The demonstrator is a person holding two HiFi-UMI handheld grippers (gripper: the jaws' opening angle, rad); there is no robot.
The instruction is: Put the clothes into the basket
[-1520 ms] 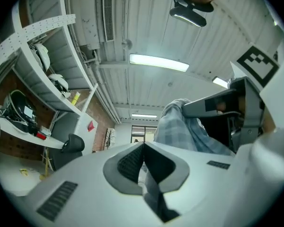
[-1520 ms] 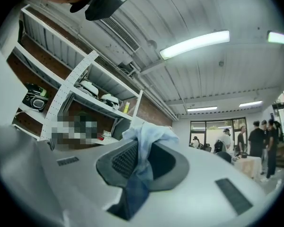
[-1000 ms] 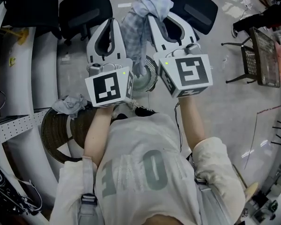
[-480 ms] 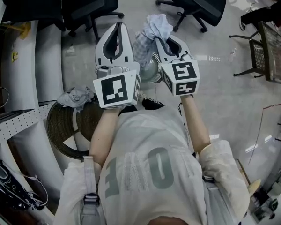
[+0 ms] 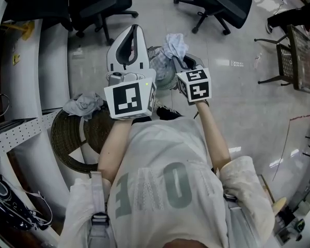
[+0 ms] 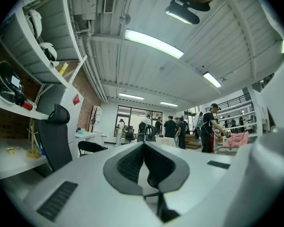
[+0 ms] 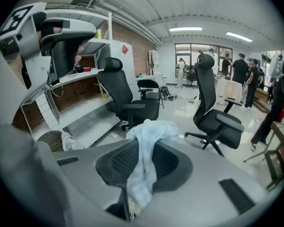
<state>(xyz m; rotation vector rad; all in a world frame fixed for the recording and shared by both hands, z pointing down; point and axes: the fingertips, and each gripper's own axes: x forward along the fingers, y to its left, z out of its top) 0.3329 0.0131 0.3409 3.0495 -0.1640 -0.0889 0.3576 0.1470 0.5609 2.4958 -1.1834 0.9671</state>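
My right gripper [image 5: 176, 57] is shut on a pale blue cloth [image 5: 174, 44], which bunches above the jaws and hangs down between them [image 7: 143, 167]. It points down toward a round wire-mesh thing [image 5: 159, 72] on the floor. Beside it, held level, my left gripper [image 5: 134, 29] has its jaws closed tip to tip with nothing between them [image 6: 143, 144]. A dark woven basket [image 5: 62, 141] stands on the floor at the left, a grey garment [image 5: 83, 105] draped on its far rim. The right gripper view also catches the basket [image 7: 51, 138] and that garment [image 7: 72, 141].
Black office chairs [image 5: 95, 4] [image 5: 219, 1] stand on the shiny floor beyond the grippers. White curved shelving [image 5: 26, 81] runs along the left by the basket. A black wire rack [image 5: 293, 61] is at the far right. People stand far off in the room.
My right gripper has dropped well down with the cloth and tipped toward the floor. The left gripper has sunk a little and stays shut.
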